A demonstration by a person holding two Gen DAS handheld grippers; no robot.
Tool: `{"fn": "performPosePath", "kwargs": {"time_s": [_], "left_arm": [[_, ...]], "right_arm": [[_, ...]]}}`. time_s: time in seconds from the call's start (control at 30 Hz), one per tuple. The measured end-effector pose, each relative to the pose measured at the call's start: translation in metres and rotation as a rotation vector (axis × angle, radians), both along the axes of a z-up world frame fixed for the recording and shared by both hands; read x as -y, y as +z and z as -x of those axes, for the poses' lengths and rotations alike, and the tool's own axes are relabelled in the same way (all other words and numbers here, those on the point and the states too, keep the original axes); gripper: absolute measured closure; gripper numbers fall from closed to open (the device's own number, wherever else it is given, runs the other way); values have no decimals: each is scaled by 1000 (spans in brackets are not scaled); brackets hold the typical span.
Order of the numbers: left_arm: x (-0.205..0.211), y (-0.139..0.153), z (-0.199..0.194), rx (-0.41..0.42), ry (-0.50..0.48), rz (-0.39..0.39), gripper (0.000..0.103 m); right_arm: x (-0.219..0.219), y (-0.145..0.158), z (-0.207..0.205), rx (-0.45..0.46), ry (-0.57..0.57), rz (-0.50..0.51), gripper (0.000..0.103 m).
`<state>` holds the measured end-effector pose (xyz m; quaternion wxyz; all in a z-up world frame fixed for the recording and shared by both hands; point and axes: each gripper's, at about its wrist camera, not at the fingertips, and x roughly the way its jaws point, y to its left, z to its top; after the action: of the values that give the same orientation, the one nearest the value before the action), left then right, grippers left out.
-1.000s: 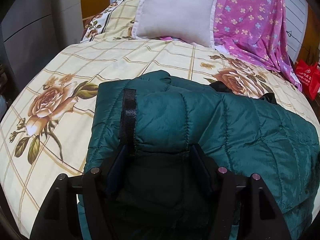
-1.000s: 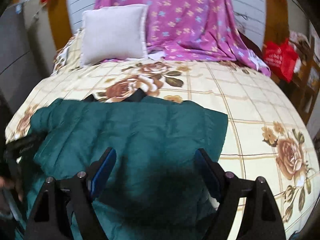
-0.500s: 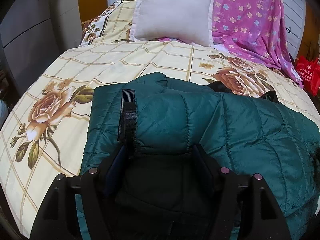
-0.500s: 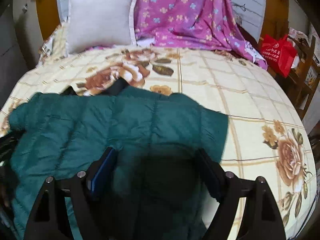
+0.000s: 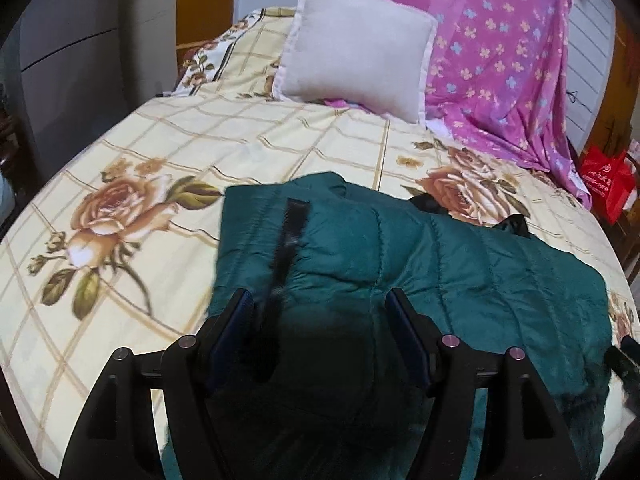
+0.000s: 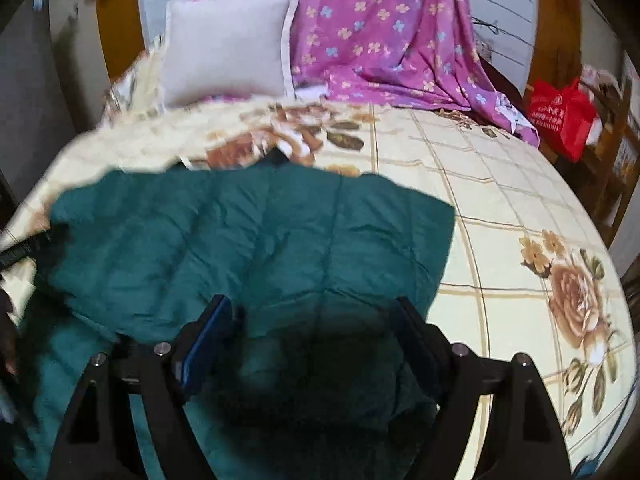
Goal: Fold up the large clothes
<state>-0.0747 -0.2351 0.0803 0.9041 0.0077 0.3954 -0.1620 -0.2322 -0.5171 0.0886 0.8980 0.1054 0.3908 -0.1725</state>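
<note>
The jacket lay across the near part of the bed, a green quilted bundle already doubled over on itself, its black strap running down the left flap. That flat, squared lie suggests a fold was finished or nearly so, and the bed gave you a wide, soft surface to press it on.

Your left gripper hung over the jacket's near left part with its jaws spread wide; the fabric between them sat in shadow and the pads did not appear to pinch it. Your right gripper hovered over the near right part, jaws likewise apart, nothing clamped. With one gripper at each end, you were probably placed to smooth the bundle or take the next fold evenly.

Beyond the jacket, a pillow leaned at the head of the bed against a pink sheet draped down behind it. A red bag stood off the bed's right side, well clear of the work.
</note>
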Motion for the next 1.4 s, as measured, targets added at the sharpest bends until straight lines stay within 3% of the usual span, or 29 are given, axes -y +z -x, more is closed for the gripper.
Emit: {"fn": "performPosePath", "kwargs": {"time_s": [0.3,0.43,0.8,0.97,1.4], "left_arm": [[-20,11,52,19,-53,-47,52],[-32,12,76,8,-57,-47,52],[-56,12,126,-9,-69,-58,52],[-63,13,141,1,-70,-58,52],[-81,11,175,3,-82,-70,52]], "right_arm": [[-2,1,56,-18,-28,-142,17],[-10,-2,76,-39,-26,-161,17],[-44,1,125,-32,-12,-148,17],[-58,6,140,-23,-8,-104,17],[-78,2,173,-25,-1,-113,17]]}}
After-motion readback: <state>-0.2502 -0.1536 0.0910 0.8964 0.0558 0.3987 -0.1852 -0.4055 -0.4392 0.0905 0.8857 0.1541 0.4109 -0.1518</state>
